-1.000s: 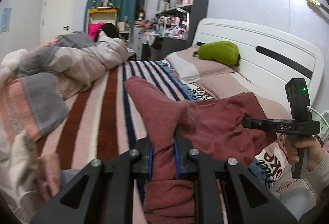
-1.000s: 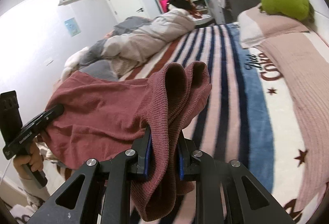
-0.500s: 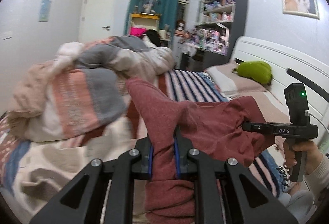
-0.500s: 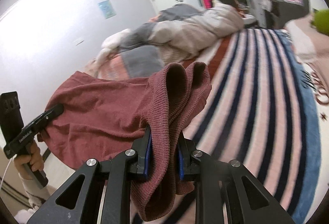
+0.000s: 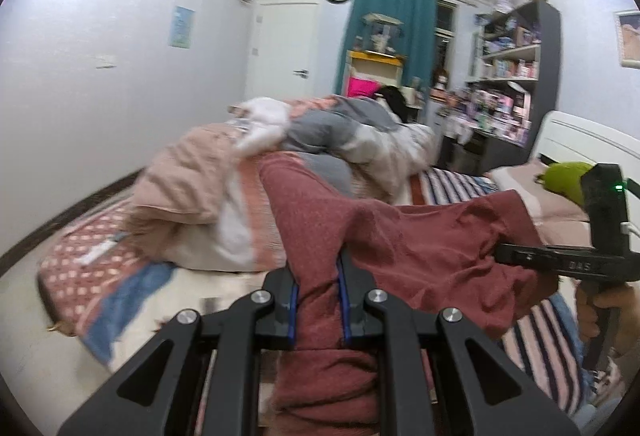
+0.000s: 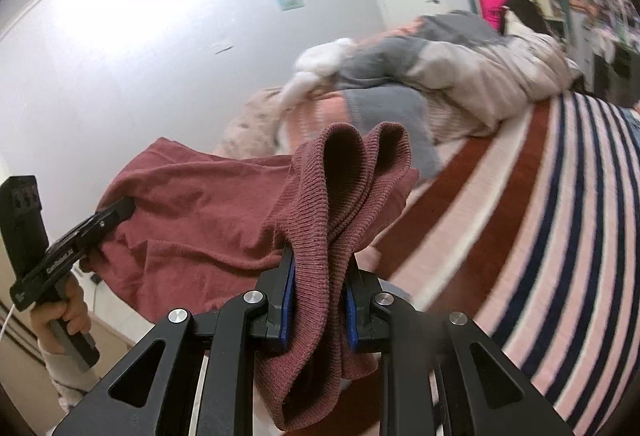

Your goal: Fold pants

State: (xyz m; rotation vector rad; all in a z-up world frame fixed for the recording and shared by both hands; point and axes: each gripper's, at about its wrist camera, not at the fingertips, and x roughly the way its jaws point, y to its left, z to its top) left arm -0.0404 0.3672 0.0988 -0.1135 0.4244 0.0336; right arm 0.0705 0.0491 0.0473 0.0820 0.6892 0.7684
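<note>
Dusty-red knit pants (image 5: pixel 420 244) hang in the air, stretched between both grippers above the bed. My left gripper (image 5: pixel 318 300) is shut on a bunched fold of the fabric. In the left wrist view the right gripper (image 5: pixel 500 254) holds the far end at the right, with a hand on its grip. In the right wrist view my right gripper (image 6: pixel 318 300) is shut on the ribbed edge of the pants (image 6: pixel 200 216), which loops up above the pads. The left gripper (image 6: pixel 124 210) clamps the other end at the left of that view.
A striped blanket (image 6: pixel 540 236) covers the bed. A heap of quilts and clothes (image 5: pixel 248 196) lies across the bed behind the pants. A green plush (image 5: pixel 564 178) sits on a pillow by the white headboard. A bookshelf (image 5: pixel 516 84) and a white door (image 5: pixel 284 52) stand beyond.
Both grippers have swung left across the bed with the pants held taut between them. The view has turned from the headboard towards the quilt heap and the wall.
</note>
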